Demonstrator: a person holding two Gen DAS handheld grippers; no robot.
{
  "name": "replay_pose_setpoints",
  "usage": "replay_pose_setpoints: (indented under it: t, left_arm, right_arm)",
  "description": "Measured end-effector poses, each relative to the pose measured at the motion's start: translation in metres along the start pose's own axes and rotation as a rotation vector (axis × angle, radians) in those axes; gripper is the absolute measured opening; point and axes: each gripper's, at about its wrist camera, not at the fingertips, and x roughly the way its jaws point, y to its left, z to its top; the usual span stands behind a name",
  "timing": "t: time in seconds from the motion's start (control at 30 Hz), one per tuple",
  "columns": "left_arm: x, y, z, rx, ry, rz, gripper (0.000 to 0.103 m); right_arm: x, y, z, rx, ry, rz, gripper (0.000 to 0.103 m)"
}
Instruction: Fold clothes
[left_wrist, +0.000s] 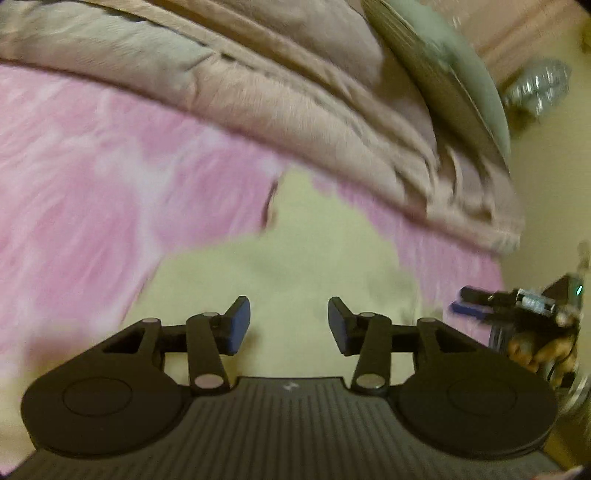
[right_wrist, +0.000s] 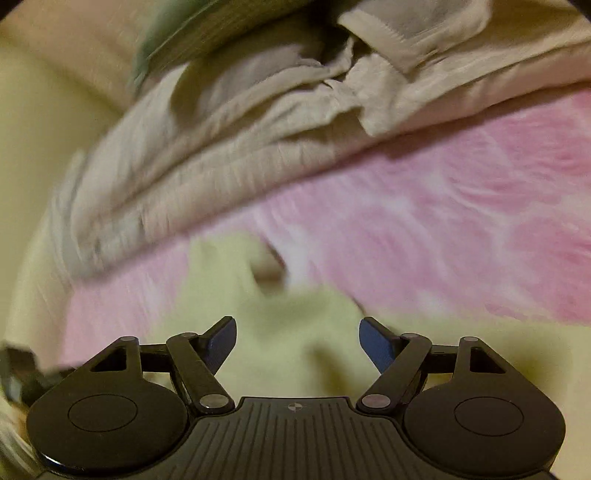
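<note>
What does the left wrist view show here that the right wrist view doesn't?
Only the left wrist view shows the right gripper clearly, at its right edge, jaws apart, along with a shiny crinkled object too blurred to identify. Only the right wrist view shows the crumpled, seamed fold of the beige blanket. Both show open, empty jaws on the left gripper and the right gripper over the pale yellow garment on the pink bedsheet, with a green pillow behind.

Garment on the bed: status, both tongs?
Left tongs open, empty. Right tongs open, empty. Pale yellow garment flat on pink sheet, ungrasped. Beige blanket bunched beyond it, not blocking.
</note>
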Motion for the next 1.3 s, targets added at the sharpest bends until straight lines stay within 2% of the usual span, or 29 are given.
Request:
replay_pose_setpoints:
  t: [0.1, 0.23, 0.27, 0.33, 0.37, 0.4, 0.47, 0.6, 0.67, 0.73, 0.77, 0.8, 0.87, 0.93, 0.97, 1.0, 1.03, 1.07, 1.13, 1.17, 1.27, 1.3]
  left_arm:
    - [0.036, 0.014, 0.036, -0.073, -0.009, -0.013, 0.044]
    - [0.082, 0.030, 0.065, -0.117, 0.043, -0.029, 0.046]
    - [0.093, 0.034, 0.068, -0.123, 0.069, -0.043, 0.046]
    - [0.107, 0.038, 0.068, -0.146, 0.109, -0.086, 0.045]
    - [0.113, 0.038, 0.068, -0.148, 0.121, -0.116, 0.044]
    - [0.119, 0.037, 0.069, -0.144, 0.129, -0.153, 0.042]
    - [0.124, 0.033, 0.073, -0.121, 0.142, -0.219, 0.004]
    - [0.110, 0.017, 0.074, 0.049, 0.022, -0.247, 0.003]
    - [0.104, 0.011, 0.073, 0.120, -0.037, -0.231, 0.004]
    - [0.111, 0.007, 0.067, 0.176, -0.046, -0.118, 0.008]
    - [0.115, 0.003, 0.063, 0.209, -0.049, -0.051, 0.020]
    - [0.116, -0.001, 0.060, 0.224, -0.069, -0.002, 0.022]
    - [0.105, -0.003, 0.059, 0.161, -0.160, 0.026, 0.019]
    - [0.093, 0.006, 0.064, 0.023, -0.200, -0.011, 0.017]
    - [0.088, 0.012, 0.067, -0.053, -0.211, -0.037, 0.017]
    - [0.082, 0.018, 0.071, -0.130, -0.222, -0.063, 0.020]
    - [0.081, 0.020, 0.072, -0.167, -0.205, -0.078, 0.030]
    - [0.084, 0.018, 0.073, -0.175, -0.167, -0.083, 0.041]
    - [0.093, 0.013, 0.074, -0.146, -0.110, -0.062, 0.043]
    - [0.101, 0.011, 0.075, -0.138, -0.080, -0.052, 0.044]
    - [0.123, 0.005, 0.076, -0.147, -0.014, -0.033, 0.040]
    - [0.126, 0.002, 0.077, -0.134, -0.017, -0.048, 0.035]
  right_arm:
    - [0.044, -0.006, 0.030, 0.138, 0.042, 0.064, 0.077]
    - [0.101, -0.027, 0.043, 0.341, 0.199, 0.129, 0.077]
    - [0.111, -0.033, 0.044, 0.380, 0.223, 0.143, 0.073]
    - [0.126, -0.046, 0.046, 0.474, 0.240, 0.187, 0.055]
    - [0.131, -0.053, 0.046, 0.515, 0.238, 0.227, 0.039]
    - [0.135, -0.058, 0.046, 0.538, 0.238, 0.259, 0.032]
    - [0.140, -0.058, 0.050, 0.492, 0.223, 0.282, 0.015]
    - [0.118, -0.029, 0.054, 0.135, 0.057, 0.272, 0.013]
    - [0.106, -0.014, 0.048, -0.063, -0.041, 0.221, 0.013]
    - [0.104, -0.001, 0.035, -0.238, -0.090, 0.094, 0.013]
    - [0.107, 0.001, 0.030, -0.270, -0.084, 0.043, 0.014]
    - [0.108, 0.003, 0.027, -0.287, -0.093, -0.001, 0.014]
    - [0.098, 0.001, 0.025, -0.263, -0.174, -0.062, 0.014]
    - [0.079, -0.006, 0.029, -0.185, -0.255, -0.114, 0.015]
    - [0.070, -0.014, 0.033, -0.121, -0.261, -0.099, 0.025]
    - [0.063, -0.023, 0.037, -0.057, -0.253, -0.068, 0.054]
    - [0.060, -0.031, 0.040, 0.008, -0.218, -0.004, 0.070]
    - [0.058, -0.040, 0.042, 0.073, -0.183, 0.059, 0.077]
    - [0.056, -0.056, 0.046, 0.196, -0.111, 0.172, 0.076]
    - [0.063, -0.060, 0.047, 0.236, -0.072, 0.189, 0.076]
    - [0.089, -0.067, 0.048, 0.342, 0.023, 0.206, 0.047]
    - [0.098, -0.068, 0.047, 0.375, 0.047, 0.208, 0.030]
